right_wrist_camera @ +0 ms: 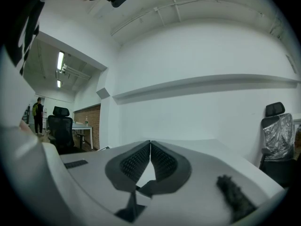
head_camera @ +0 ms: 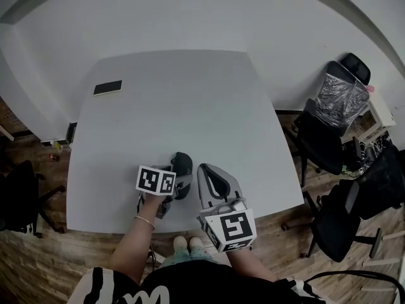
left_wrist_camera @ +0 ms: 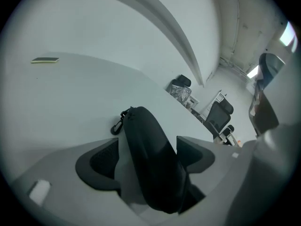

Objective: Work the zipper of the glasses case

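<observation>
On the white table (head_camera: pixel 190 94), near its front edge, the black glasses case (head_camera: pixel 183 164) lies between the left gripper's (left_wrist_camera: pixel 148 149) wide-spread jaws. The right gripper (right_wrist_camera: pixel 150 145) is closed and empty. Office chairs (head_camera: pixel 323 144) stand on the wood floor (head_camera: pixel 38 258) at right. The case's zipper is hard to make out.

Head view looks steeply down at the table (head_camera: pixel 190 94); gripper views skim it closely.

Soft, even indoor light, faint shadows, heavy fisheye distortion, dark vignetted corners, blurry close foreground.
</observation>
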### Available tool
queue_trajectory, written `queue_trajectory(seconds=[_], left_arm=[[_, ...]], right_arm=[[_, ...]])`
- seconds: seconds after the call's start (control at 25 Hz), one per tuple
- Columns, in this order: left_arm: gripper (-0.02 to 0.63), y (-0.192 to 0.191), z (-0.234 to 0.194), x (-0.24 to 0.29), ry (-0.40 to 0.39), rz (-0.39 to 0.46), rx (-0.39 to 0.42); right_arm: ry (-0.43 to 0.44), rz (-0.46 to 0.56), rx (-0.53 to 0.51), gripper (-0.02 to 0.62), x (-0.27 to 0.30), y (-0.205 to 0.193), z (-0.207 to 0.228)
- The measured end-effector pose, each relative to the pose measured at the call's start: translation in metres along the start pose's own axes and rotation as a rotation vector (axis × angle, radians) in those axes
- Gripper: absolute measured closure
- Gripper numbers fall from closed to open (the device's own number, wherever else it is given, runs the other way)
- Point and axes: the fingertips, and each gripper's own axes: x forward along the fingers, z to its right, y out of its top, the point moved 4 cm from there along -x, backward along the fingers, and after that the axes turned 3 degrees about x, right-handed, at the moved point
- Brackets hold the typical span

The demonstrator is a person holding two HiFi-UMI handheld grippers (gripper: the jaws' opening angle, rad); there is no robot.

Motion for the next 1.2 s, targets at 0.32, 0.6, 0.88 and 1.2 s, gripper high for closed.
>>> queue_trajectory(seconds=[0.32,0.6,0.88,1.2], left_arm=[[0.322,-0.004,0.022,0.005,-0.038,0.017,0.092],[0.328,0.035,0.048,-0.079,-0.338,0.414,-0.039],[0.327,0.072,0.069,-0.171,-0.108,0.588,0.398],[0.327,0.067,0.094,-0.181,0.309,0.680,0.928]], right_arm=[[-0.022,0.013,0.012,0.588,0.000,-0.001,0.022],[0.050,0.040,-0.142,0.587,0.007,0.007,0.033],[0.247,0.101,-0.150,0.586,0.012,0.040,0.032],[0.355,0.124,-0.244,0.527,0.016,0.091,-0.010]])
